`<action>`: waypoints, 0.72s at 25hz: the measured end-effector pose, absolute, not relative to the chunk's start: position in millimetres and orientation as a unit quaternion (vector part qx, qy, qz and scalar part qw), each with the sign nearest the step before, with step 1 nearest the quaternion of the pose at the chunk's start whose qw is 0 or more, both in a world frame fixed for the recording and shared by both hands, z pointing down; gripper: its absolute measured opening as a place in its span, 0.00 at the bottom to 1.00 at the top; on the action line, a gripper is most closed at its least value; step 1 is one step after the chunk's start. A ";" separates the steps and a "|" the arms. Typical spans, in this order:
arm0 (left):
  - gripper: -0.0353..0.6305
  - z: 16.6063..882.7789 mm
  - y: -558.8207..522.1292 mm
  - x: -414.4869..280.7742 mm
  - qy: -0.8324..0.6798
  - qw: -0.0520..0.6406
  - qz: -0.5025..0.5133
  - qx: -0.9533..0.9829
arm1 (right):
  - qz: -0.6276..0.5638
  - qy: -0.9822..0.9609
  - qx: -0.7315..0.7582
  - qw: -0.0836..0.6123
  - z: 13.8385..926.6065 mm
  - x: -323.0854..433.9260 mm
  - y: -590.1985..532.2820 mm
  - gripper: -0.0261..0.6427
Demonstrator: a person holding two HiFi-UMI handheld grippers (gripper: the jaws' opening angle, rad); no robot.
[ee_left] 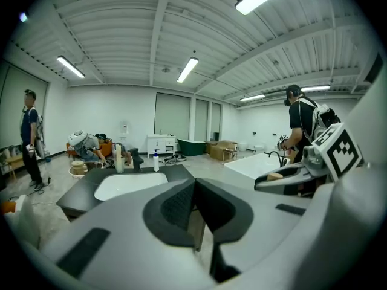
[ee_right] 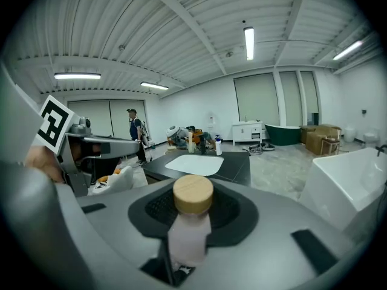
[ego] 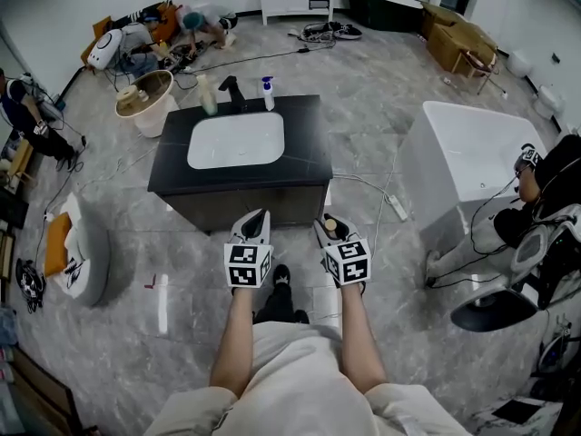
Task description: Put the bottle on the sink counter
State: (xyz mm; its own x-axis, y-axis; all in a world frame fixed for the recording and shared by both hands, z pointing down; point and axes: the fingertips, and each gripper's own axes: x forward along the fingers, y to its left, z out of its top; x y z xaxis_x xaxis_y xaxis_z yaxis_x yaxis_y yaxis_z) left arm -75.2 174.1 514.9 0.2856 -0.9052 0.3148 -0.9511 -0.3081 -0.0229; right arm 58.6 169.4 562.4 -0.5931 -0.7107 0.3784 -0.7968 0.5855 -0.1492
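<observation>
The black sink counter (ego: 304, 143) with its white basin (ego: 236, 141) stands just ahead of both grippers. My right gripper (ego: 329, 228) is shut on a pale pink bottle with a round wooden cap (ego: 331, 226). In the right gripper view the bottle (ee_right: 188, 234) stands upright between the pads, with the counter (ee_right: 236, 163) beyond it. My left gripper (ego: 255, 224) hovers beside the right one, short of the counter's front edge. In the left gripper view its fingers (ee_left: 176, 205) meet at the tips with nothing between them, and the counter (ee_left: 175, 174) lies ahead to the left.
At the counter's back edge stand a black faucet (ego: 232, 89), a white spray bottle (ego: 268, 92) and a tall pale bottle (ego: 207, 94). A white bathtub (ego: 472, 166) is to the right with a person (ego: 554, 189) by it. A power strip (ego: 397, 209) lies on the floor.
</observation>
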 end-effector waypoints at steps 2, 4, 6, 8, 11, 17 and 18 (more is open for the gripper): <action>0.06 520.2 168.6 -72.7 -0.580 0.088 0.137 0.798 | 0.153 -0.878 0.431 0.143 566.9 61.3 164.2 0.19; 0.06 526.8 162.0 -72.7 -0.581 0.094 0.136 0.797 | 0.155 -0.877 0.431 0.146 571.7 62.5 159.0 0.20; 0.06 532.1 152.4 -72.4 -0.579 0.098 0.137 0.798 | 0.159 -0.876 0.431 0.147 575.8 63.0 150.9 0.19; 0.06 536.3 140.8 -71.2 -0.576 0.100 0.139 0.799 | 0.164 -0.874 0.433 0.148 580.0 64.8 140.5 0.19; 0.06 535.5 119.5 -73.1 -0.576 0.102 0.133 0.800 | 0.168 -0.872 0.434 0.152 583.7 65.5 122.3 0.20; 0.06 532.4 72.5 -80.5 -0.573 0.102 0.134 0.802 | 0.172 -0.867 0.443 0.147 581.6 62.6 74.4 0.19; 0.06 532.0 65.0 -83.1 -0.573 0.103 0.134 0.802 | 0.173 -0.867 0.444 0.147 581.0 60.6 66.8 0.20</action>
